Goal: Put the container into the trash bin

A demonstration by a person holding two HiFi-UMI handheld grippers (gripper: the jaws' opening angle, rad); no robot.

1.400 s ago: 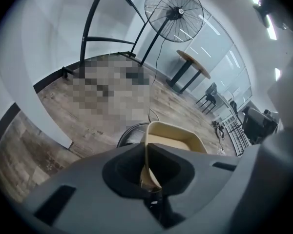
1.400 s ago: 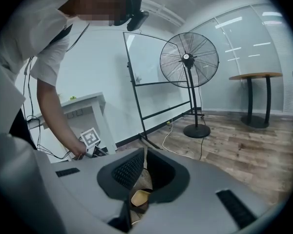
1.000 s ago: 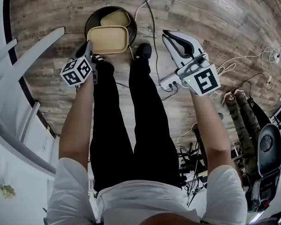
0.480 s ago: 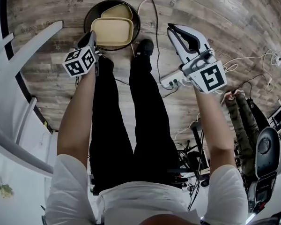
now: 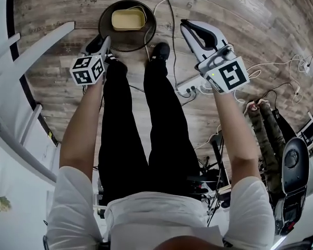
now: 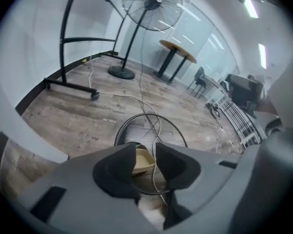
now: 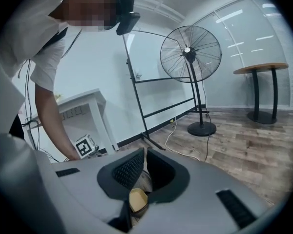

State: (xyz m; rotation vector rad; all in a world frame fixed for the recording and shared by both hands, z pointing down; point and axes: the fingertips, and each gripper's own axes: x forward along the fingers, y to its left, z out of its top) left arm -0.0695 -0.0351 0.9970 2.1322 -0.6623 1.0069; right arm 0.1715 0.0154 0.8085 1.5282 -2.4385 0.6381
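Container (image 5: 128, 20) in trash bin (image 5: 108, 39), left gripper (image 6: 146, 152) jaws opening, seemingly empty

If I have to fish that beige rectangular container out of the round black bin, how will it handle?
The beige rectangular plastic container looks thin-walled and empty, so probably light and slightly flexible under a claw pinch. Its smooth rounded rim may be slippery. Lying flat inside the round black trash bin, it is unlikely to roll.
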